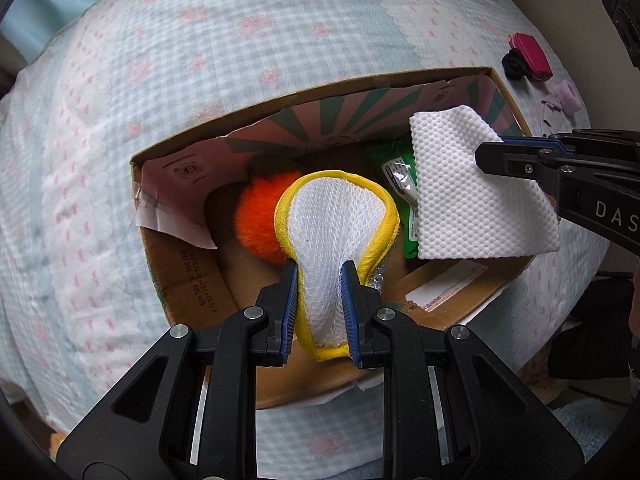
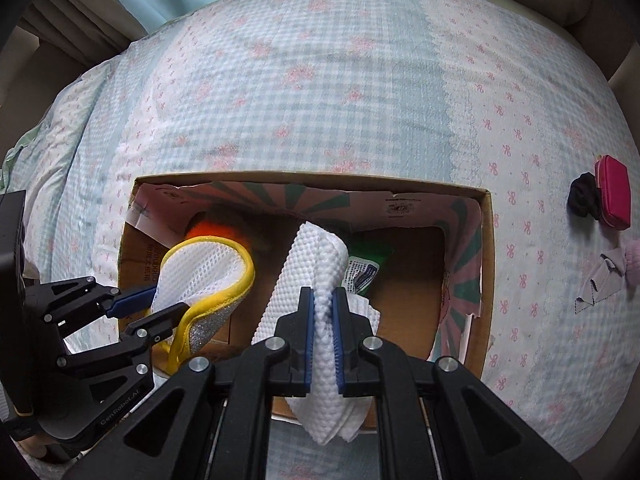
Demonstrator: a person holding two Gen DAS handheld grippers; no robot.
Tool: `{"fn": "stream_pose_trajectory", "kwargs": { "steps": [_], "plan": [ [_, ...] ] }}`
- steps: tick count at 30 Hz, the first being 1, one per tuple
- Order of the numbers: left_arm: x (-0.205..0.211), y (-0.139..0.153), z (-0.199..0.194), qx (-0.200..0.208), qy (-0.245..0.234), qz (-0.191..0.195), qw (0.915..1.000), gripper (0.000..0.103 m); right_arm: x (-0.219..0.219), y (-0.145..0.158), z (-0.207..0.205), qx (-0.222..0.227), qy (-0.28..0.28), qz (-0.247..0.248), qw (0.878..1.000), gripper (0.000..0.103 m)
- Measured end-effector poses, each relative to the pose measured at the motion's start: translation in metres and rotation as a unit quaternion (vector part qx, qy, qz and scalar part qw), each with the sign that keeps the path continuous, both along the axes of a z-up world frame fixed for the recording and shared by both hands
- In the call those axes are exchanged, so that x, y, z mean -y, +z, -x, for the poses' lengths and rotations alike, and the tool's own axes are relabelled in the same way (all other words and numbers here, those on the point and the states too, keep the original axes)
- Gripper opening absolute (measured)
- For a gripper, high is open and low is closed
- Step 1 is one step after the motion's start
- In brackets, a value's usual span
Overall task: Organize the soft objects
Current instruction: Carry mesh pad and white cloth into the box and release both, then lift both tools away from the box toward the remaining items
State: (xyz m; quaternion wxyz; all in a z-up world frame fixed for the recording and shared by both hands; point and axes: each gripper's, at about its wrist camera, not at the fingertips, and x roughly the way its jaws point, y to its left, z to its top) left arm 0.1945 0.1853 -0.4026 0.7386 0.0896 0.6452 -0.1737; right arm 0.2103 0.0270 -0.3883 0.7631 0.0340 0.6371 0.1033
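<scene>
Left fingers (image 1: 289, 292) pinch the mesh pad (image 1: 334, 216); only the right view reveals its silver underside, right fingers (image 2: 306, 320) clamping cloth (image 2: 320, 256).

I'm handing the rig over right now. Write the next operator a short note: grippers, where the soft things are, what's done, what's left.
Left gripper: shut on the yellow-rimmed mesh pad, held over the cardboard box.
Right gripper: shut on the white textured cloth, also above the box.
Done: orange fluffy ball and green packet lie in the box.
Left: release both held items into the box; then the black scrunchie, pink case and pale pink item on the bedspread.
</scene>
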Motion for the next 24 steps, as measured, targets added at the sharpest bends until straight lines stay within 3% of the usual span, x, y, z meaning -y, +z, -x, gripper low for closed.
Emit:
{"fn": "stream_pose_trajectory", "kwargs": {
  "steps": [1, 3, 4, 5, 7, 8, 9, 15, 24],
  "plan": [
    [0.002, -0.001, 0.000, 0.002, -0.007, -0.004, 1.0000, 0.019, 0.002, -0.002, -0.001, -0.002, -0.003, -0.003, 1.000, 0.008],
    [0.007, 0.000, 0.001, 0.013, -0.022, -0.017, 0.9995, 0.041, 0.005, -0.006, -0.005, -0.009, -0.012, -0.012, 1.000, 0.008],
    [0.009, 0.002, 0.001, 0.019, -0.026, -0.022, 0.9992, 0.074, 0.007, -0.009, -0.006, -0.017, -0.016, -0.015, 1.000, 0.009],
    [0.009, 0.004, 0.002, 0.028, -0.026, -0.022, 0.9990, 0.100, 0.008, -0.013, -0.008, -0.025, -0.017, -0.018, 0.999, 0.016],
    [0.007, 0.012, 0.003, 0.043, -0.020, -0.010, 0.9988, 0.103, 0.010, -0.019, -0.007, -0.033, -0.020, -0.011, 0.999, 0.056],
    [0.006, 0.012, 0.003, 0.040, -0.018, -0.007, 0.9990, 0.103, 0.012, -0.020, -0.006, -0.031, -0.022, -0.015, 0.999, 0.097],
    [0.007, 0.010, 0.004, 0.034, -0.017, -0.008, 0.9993, 0.103, 0.014, -0.019, -0.004, -0.025, -0.025, -0.023, 0.999, 0.103],
    [0.004, 0.002, 0.012, 0.013, -0.006, -0.010, 0.9999, 0.103, 0.020, -0.018, 0.009, -0.006, -0.030, -0.028, 0.999, 0.103],
    [-0.004, 0.026, 0.021, 0.038, 0.011, -0.010, 0.9992, 0.103, 0.014, 0.005, 0.022, 0.015, -0.023, -0.022, 0.999, 0.103]
  ]
}}
